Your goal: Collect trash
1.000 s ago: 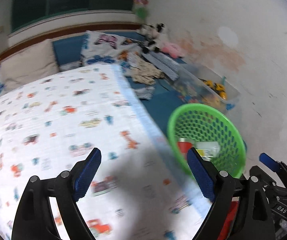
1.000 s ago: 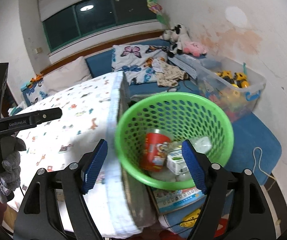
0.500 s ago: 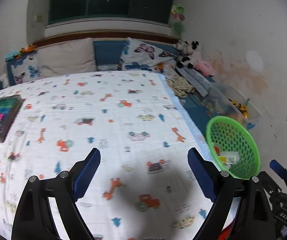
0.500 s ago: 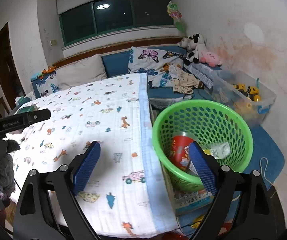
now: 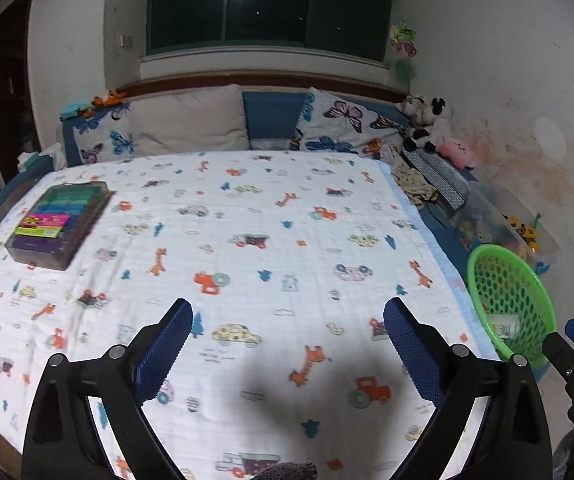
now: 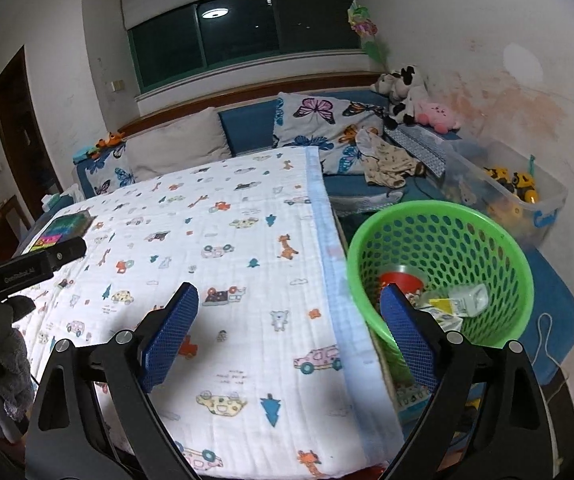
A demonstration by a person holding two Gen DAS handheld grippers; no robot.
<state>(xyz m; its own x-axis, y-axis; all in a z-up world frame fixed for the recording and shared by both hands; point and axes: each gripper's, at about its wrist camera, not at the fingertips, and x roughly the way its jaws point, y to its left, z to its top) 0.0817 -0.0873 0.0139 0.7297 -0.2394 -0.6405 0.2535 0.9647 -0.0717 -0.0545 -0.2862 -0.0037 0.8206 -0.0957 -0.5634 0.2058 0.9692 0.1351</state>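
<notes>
Two grippers hang above the white cartoon-print blanket [image 5: 271, 248], both spread wide with nothing between their blue pads. The left gripper [image 5: 287, 354] faces the middle of the blanket; the right gripper [image 6: 289, 340] straddles its pale blue edge. The green perforated plastic basket [image 6: 499, 240] sits at the right of both views, beside that edge, touching nothing either tool holds. A red cup [image 6: 401, 280] and crumpled wrappers [image 6: 461, 300] lie in its bottom. By my reading, the right gripper is nearer the basket; I see no loose trash left on the blanket.
</notes>
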